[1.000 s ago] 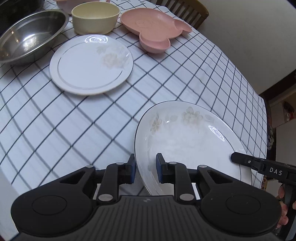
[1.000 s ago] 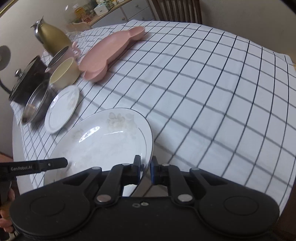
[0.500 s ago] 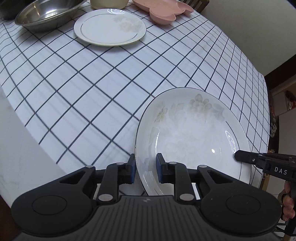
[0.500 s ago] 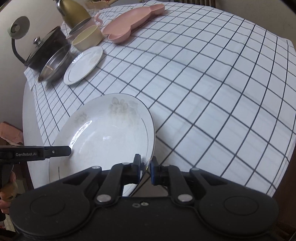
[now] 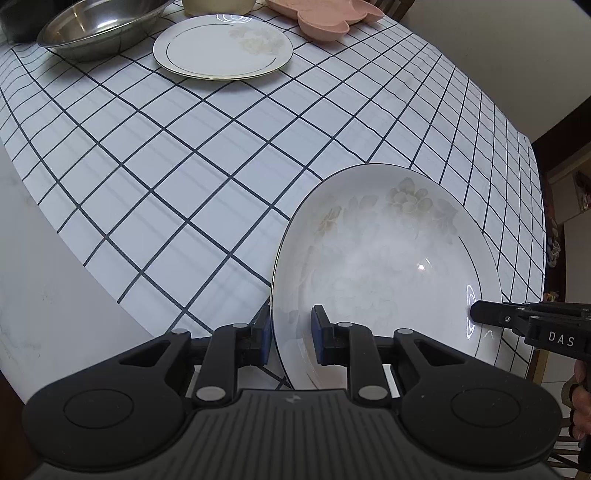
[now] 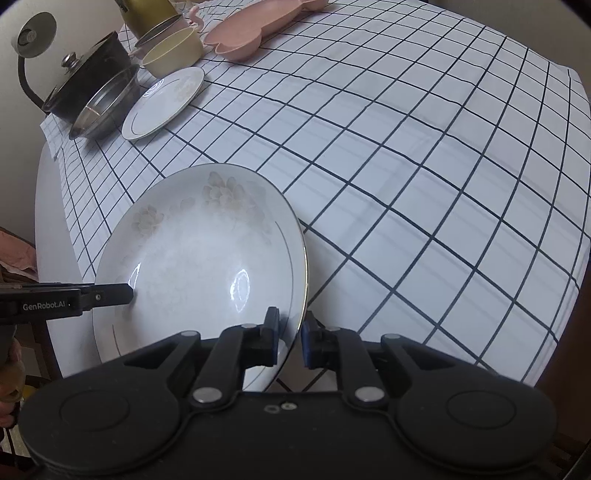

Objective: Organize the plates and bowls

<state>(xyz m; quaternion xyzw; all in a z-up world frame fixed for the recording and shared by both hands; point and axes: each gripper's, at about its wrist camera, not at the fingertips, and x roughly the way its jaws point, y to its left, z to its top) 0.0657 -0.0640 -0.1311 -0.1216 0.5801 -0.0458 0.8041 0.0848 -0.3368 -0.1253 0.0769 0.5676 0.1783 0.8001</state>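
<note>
- Here, left wrist view: left gripper point(image 5: 291, 334) clamped on the near rim of the large floral plate point(image 5: 384, 258), pads on either side of the edge; plate sits over the near corner of the worktop point(image 5: 207, 173).
- Right gripper's tip point(image 5: 480, 312) touches the plate's opposite rim.
- Far end: small floral plate point(image 5: 221, 46), steel bowl point(image 5: 96, 27), pink tray point(image 5: 328, 18).
- Right wrist view: right gripper point(image 6: 290, 341) narrow, pinching the same plate's rim.
- Left gripper's finger meets the plate's left side.
- Far off: cream bowl point(image 6: 171, 51), lidded black pot point(image 6: 86, 79).
</note>
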